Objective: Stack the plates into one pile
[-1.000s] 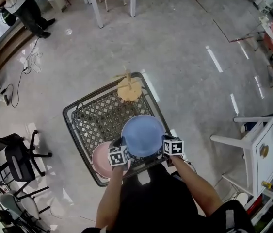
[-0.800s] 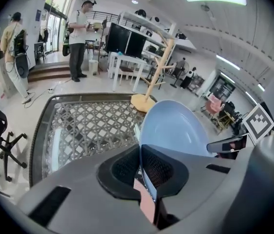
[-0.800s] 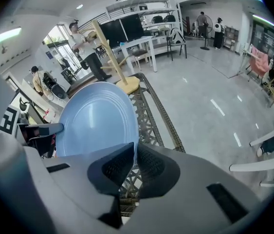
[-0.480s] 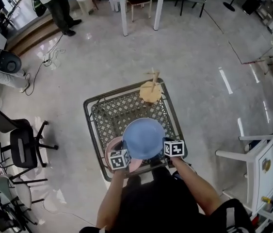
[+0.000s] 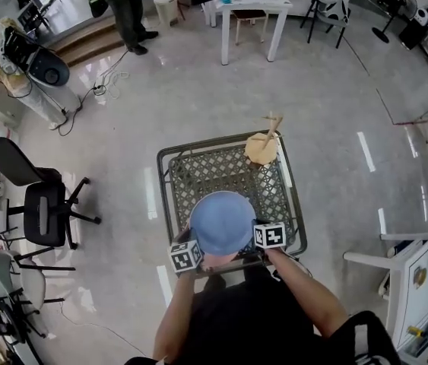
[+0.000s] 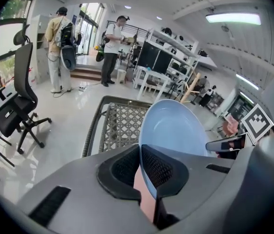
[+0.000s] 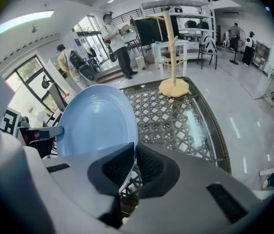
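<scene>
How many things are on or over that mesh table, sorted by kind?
Plates: 2, a blue plate and a pink plate beneath it.
Wooden stand: 1.
Total: 3.

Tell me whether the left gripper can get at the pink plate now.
Probably not: the left gripper is shut on the rim of the blue plate, and that plate covers nearly all of the pink plate.

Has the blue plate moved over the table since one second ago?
Yes. The blue plate moved left along the mesh table's near edge and now covers the pink plate.
</scene>
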`<state>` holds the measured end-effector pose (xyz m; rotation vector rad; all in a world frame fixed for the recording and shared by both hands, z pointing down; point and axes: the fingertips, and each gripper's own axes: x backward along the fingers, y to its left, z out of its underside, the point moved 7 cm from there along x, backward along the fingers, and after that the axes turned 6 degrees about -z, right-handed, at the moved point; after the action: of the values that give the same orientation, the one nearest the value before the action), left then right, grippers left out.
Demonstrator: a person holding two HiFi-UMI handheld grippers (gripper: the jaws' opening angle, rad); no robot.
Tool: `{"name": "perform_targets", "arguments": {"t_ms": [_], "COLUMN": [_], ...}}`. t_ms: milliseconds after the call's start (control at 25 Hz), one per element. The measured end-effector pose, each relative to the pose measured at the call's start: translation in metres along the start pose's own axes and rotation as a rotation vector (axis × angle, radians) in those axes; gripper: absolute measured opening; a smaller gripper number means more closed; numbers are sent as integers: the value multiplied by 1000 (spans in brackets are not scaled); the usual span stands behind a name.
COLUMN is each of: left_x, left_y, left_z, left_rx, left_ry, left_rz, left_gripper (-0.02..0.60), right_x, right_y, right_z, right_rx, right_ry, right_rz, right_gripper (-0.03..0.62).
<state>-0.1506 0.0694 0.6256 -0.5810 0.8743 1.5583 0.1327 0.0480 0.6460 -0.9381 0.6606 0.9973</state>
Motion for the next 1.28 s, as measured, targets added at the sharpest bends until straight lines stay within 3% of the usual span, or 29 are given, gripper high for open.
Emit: {"name": "perform_targets", "arguments": {"t_ms": [600,1280], "left_x": [8,-25], "left_y": [50,60], "left_z": [38,81], "left_rx": [79,103], "left_ry": [48,186], "left_rz": [-51,-62], "left_gripper": [29,29], "right_x": [-33,-67], "right_y": [40,29], "right_z": [11,44], "right_rx": [69,64], "right_ry": [87,254], "right_rz": [-31,-31], "right_gripper": [23,23]}}
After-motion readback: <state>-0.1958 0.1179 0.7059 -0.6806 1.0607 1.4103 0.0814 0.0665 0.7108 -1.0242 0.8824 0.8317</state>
